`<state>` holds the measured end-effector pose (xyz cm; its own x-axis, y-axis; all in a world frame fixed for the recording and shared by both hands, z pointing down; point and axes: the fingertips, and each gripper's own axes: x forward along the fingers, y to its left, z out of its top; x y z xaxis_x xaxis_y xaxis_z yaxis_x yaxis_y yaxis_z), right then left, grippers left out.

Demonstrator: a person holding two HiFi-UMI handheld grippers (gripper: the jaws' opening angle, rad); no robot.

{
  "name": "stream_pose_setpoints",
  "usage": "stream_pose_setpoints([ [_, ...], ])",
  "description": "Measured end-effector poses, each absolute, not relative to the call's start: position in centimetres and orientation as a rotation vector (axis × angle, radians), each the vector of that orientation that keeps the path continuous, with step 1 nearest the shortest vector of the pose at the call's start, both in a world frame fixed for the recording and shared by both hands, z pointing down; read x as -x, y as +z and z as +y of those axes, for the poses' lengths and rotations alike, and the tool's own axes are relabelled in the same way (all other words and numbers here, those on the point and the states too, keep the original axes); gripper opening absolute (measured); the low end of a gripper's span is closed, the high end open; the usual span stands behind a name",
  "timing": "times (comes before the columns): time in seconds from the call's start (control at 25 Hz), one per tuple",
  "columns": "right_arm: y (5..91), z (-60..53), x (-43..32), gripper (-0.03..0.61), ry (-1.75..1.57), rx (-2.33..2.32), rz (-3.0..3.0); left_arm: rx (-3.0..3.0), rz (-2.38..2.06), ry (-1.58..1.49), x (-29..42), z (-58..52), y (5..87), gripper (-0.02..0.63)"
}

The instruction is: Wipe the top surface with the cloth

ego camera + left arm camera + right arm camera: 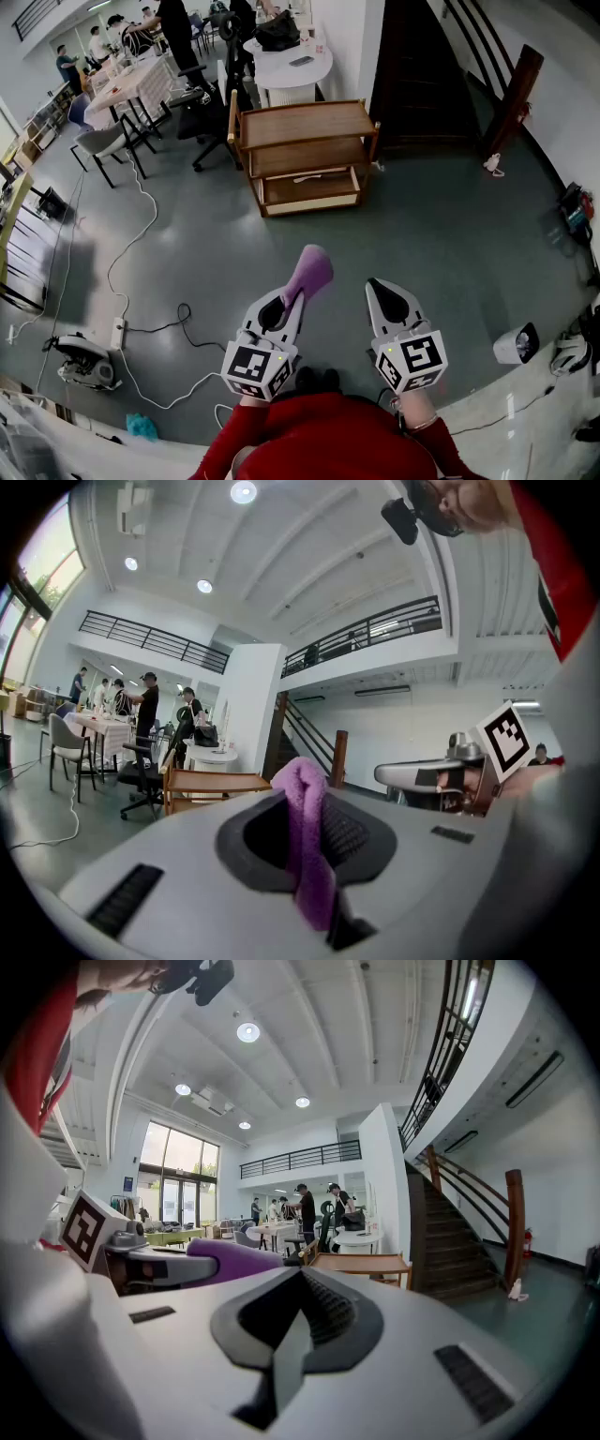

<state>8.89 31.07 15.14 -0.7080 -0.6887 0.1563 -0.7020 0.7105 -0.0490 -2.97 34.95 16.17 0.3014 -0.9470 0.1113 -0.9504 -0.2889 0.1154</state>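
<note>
**A:** Where does the purple cloth (310,274) sit relative to the tools?

**B:** Just below centre in the head view. It is pinched between the jaws of the left gripper (294,298), which are closed onto it. Most of the cloth sticks out past the jaw tips as a rounded fold, up and to the right. In the left gripper view the same fold stands upright in the middle of the frame, with its lower end trapped where the jaws meet.

**A:** And the right gripper (376,285)?

**B:** It is lower right of centre in the head view, beside the left one but not touching it. Its jaws are pressed together with nothing between them, which the right gripper view confirms.

**A:** Where is the surface to be wiped?

**B:** The wooden trolley (309,178) stands at upper centre of the head view, on the grey floor (216,244). Its top shelf (302,123) is well apart from both grippers, and the cloth is not touching it. A round white table (295,67) stands just behind the trolley.
</note>
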Motion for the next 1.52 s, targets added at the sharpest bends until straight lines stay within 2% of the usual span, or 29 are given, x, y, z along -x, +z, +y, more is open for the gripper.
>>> stream_pose_setpoints([
  [1.0, 16.1, 29.8, -6.8, 0.005, 0.228, -1.124, -2.785, -2.353, -1.776, 0.023, 6.1, 33.9, 17.4, 0.048],
  [1.52, 18.4, 23.8, -6.8, 0.005, 0.3, -1.182, -2.709, -2.352, -1.749, 0.037, 7.6, 27.8, 18.7, 0.048],
])
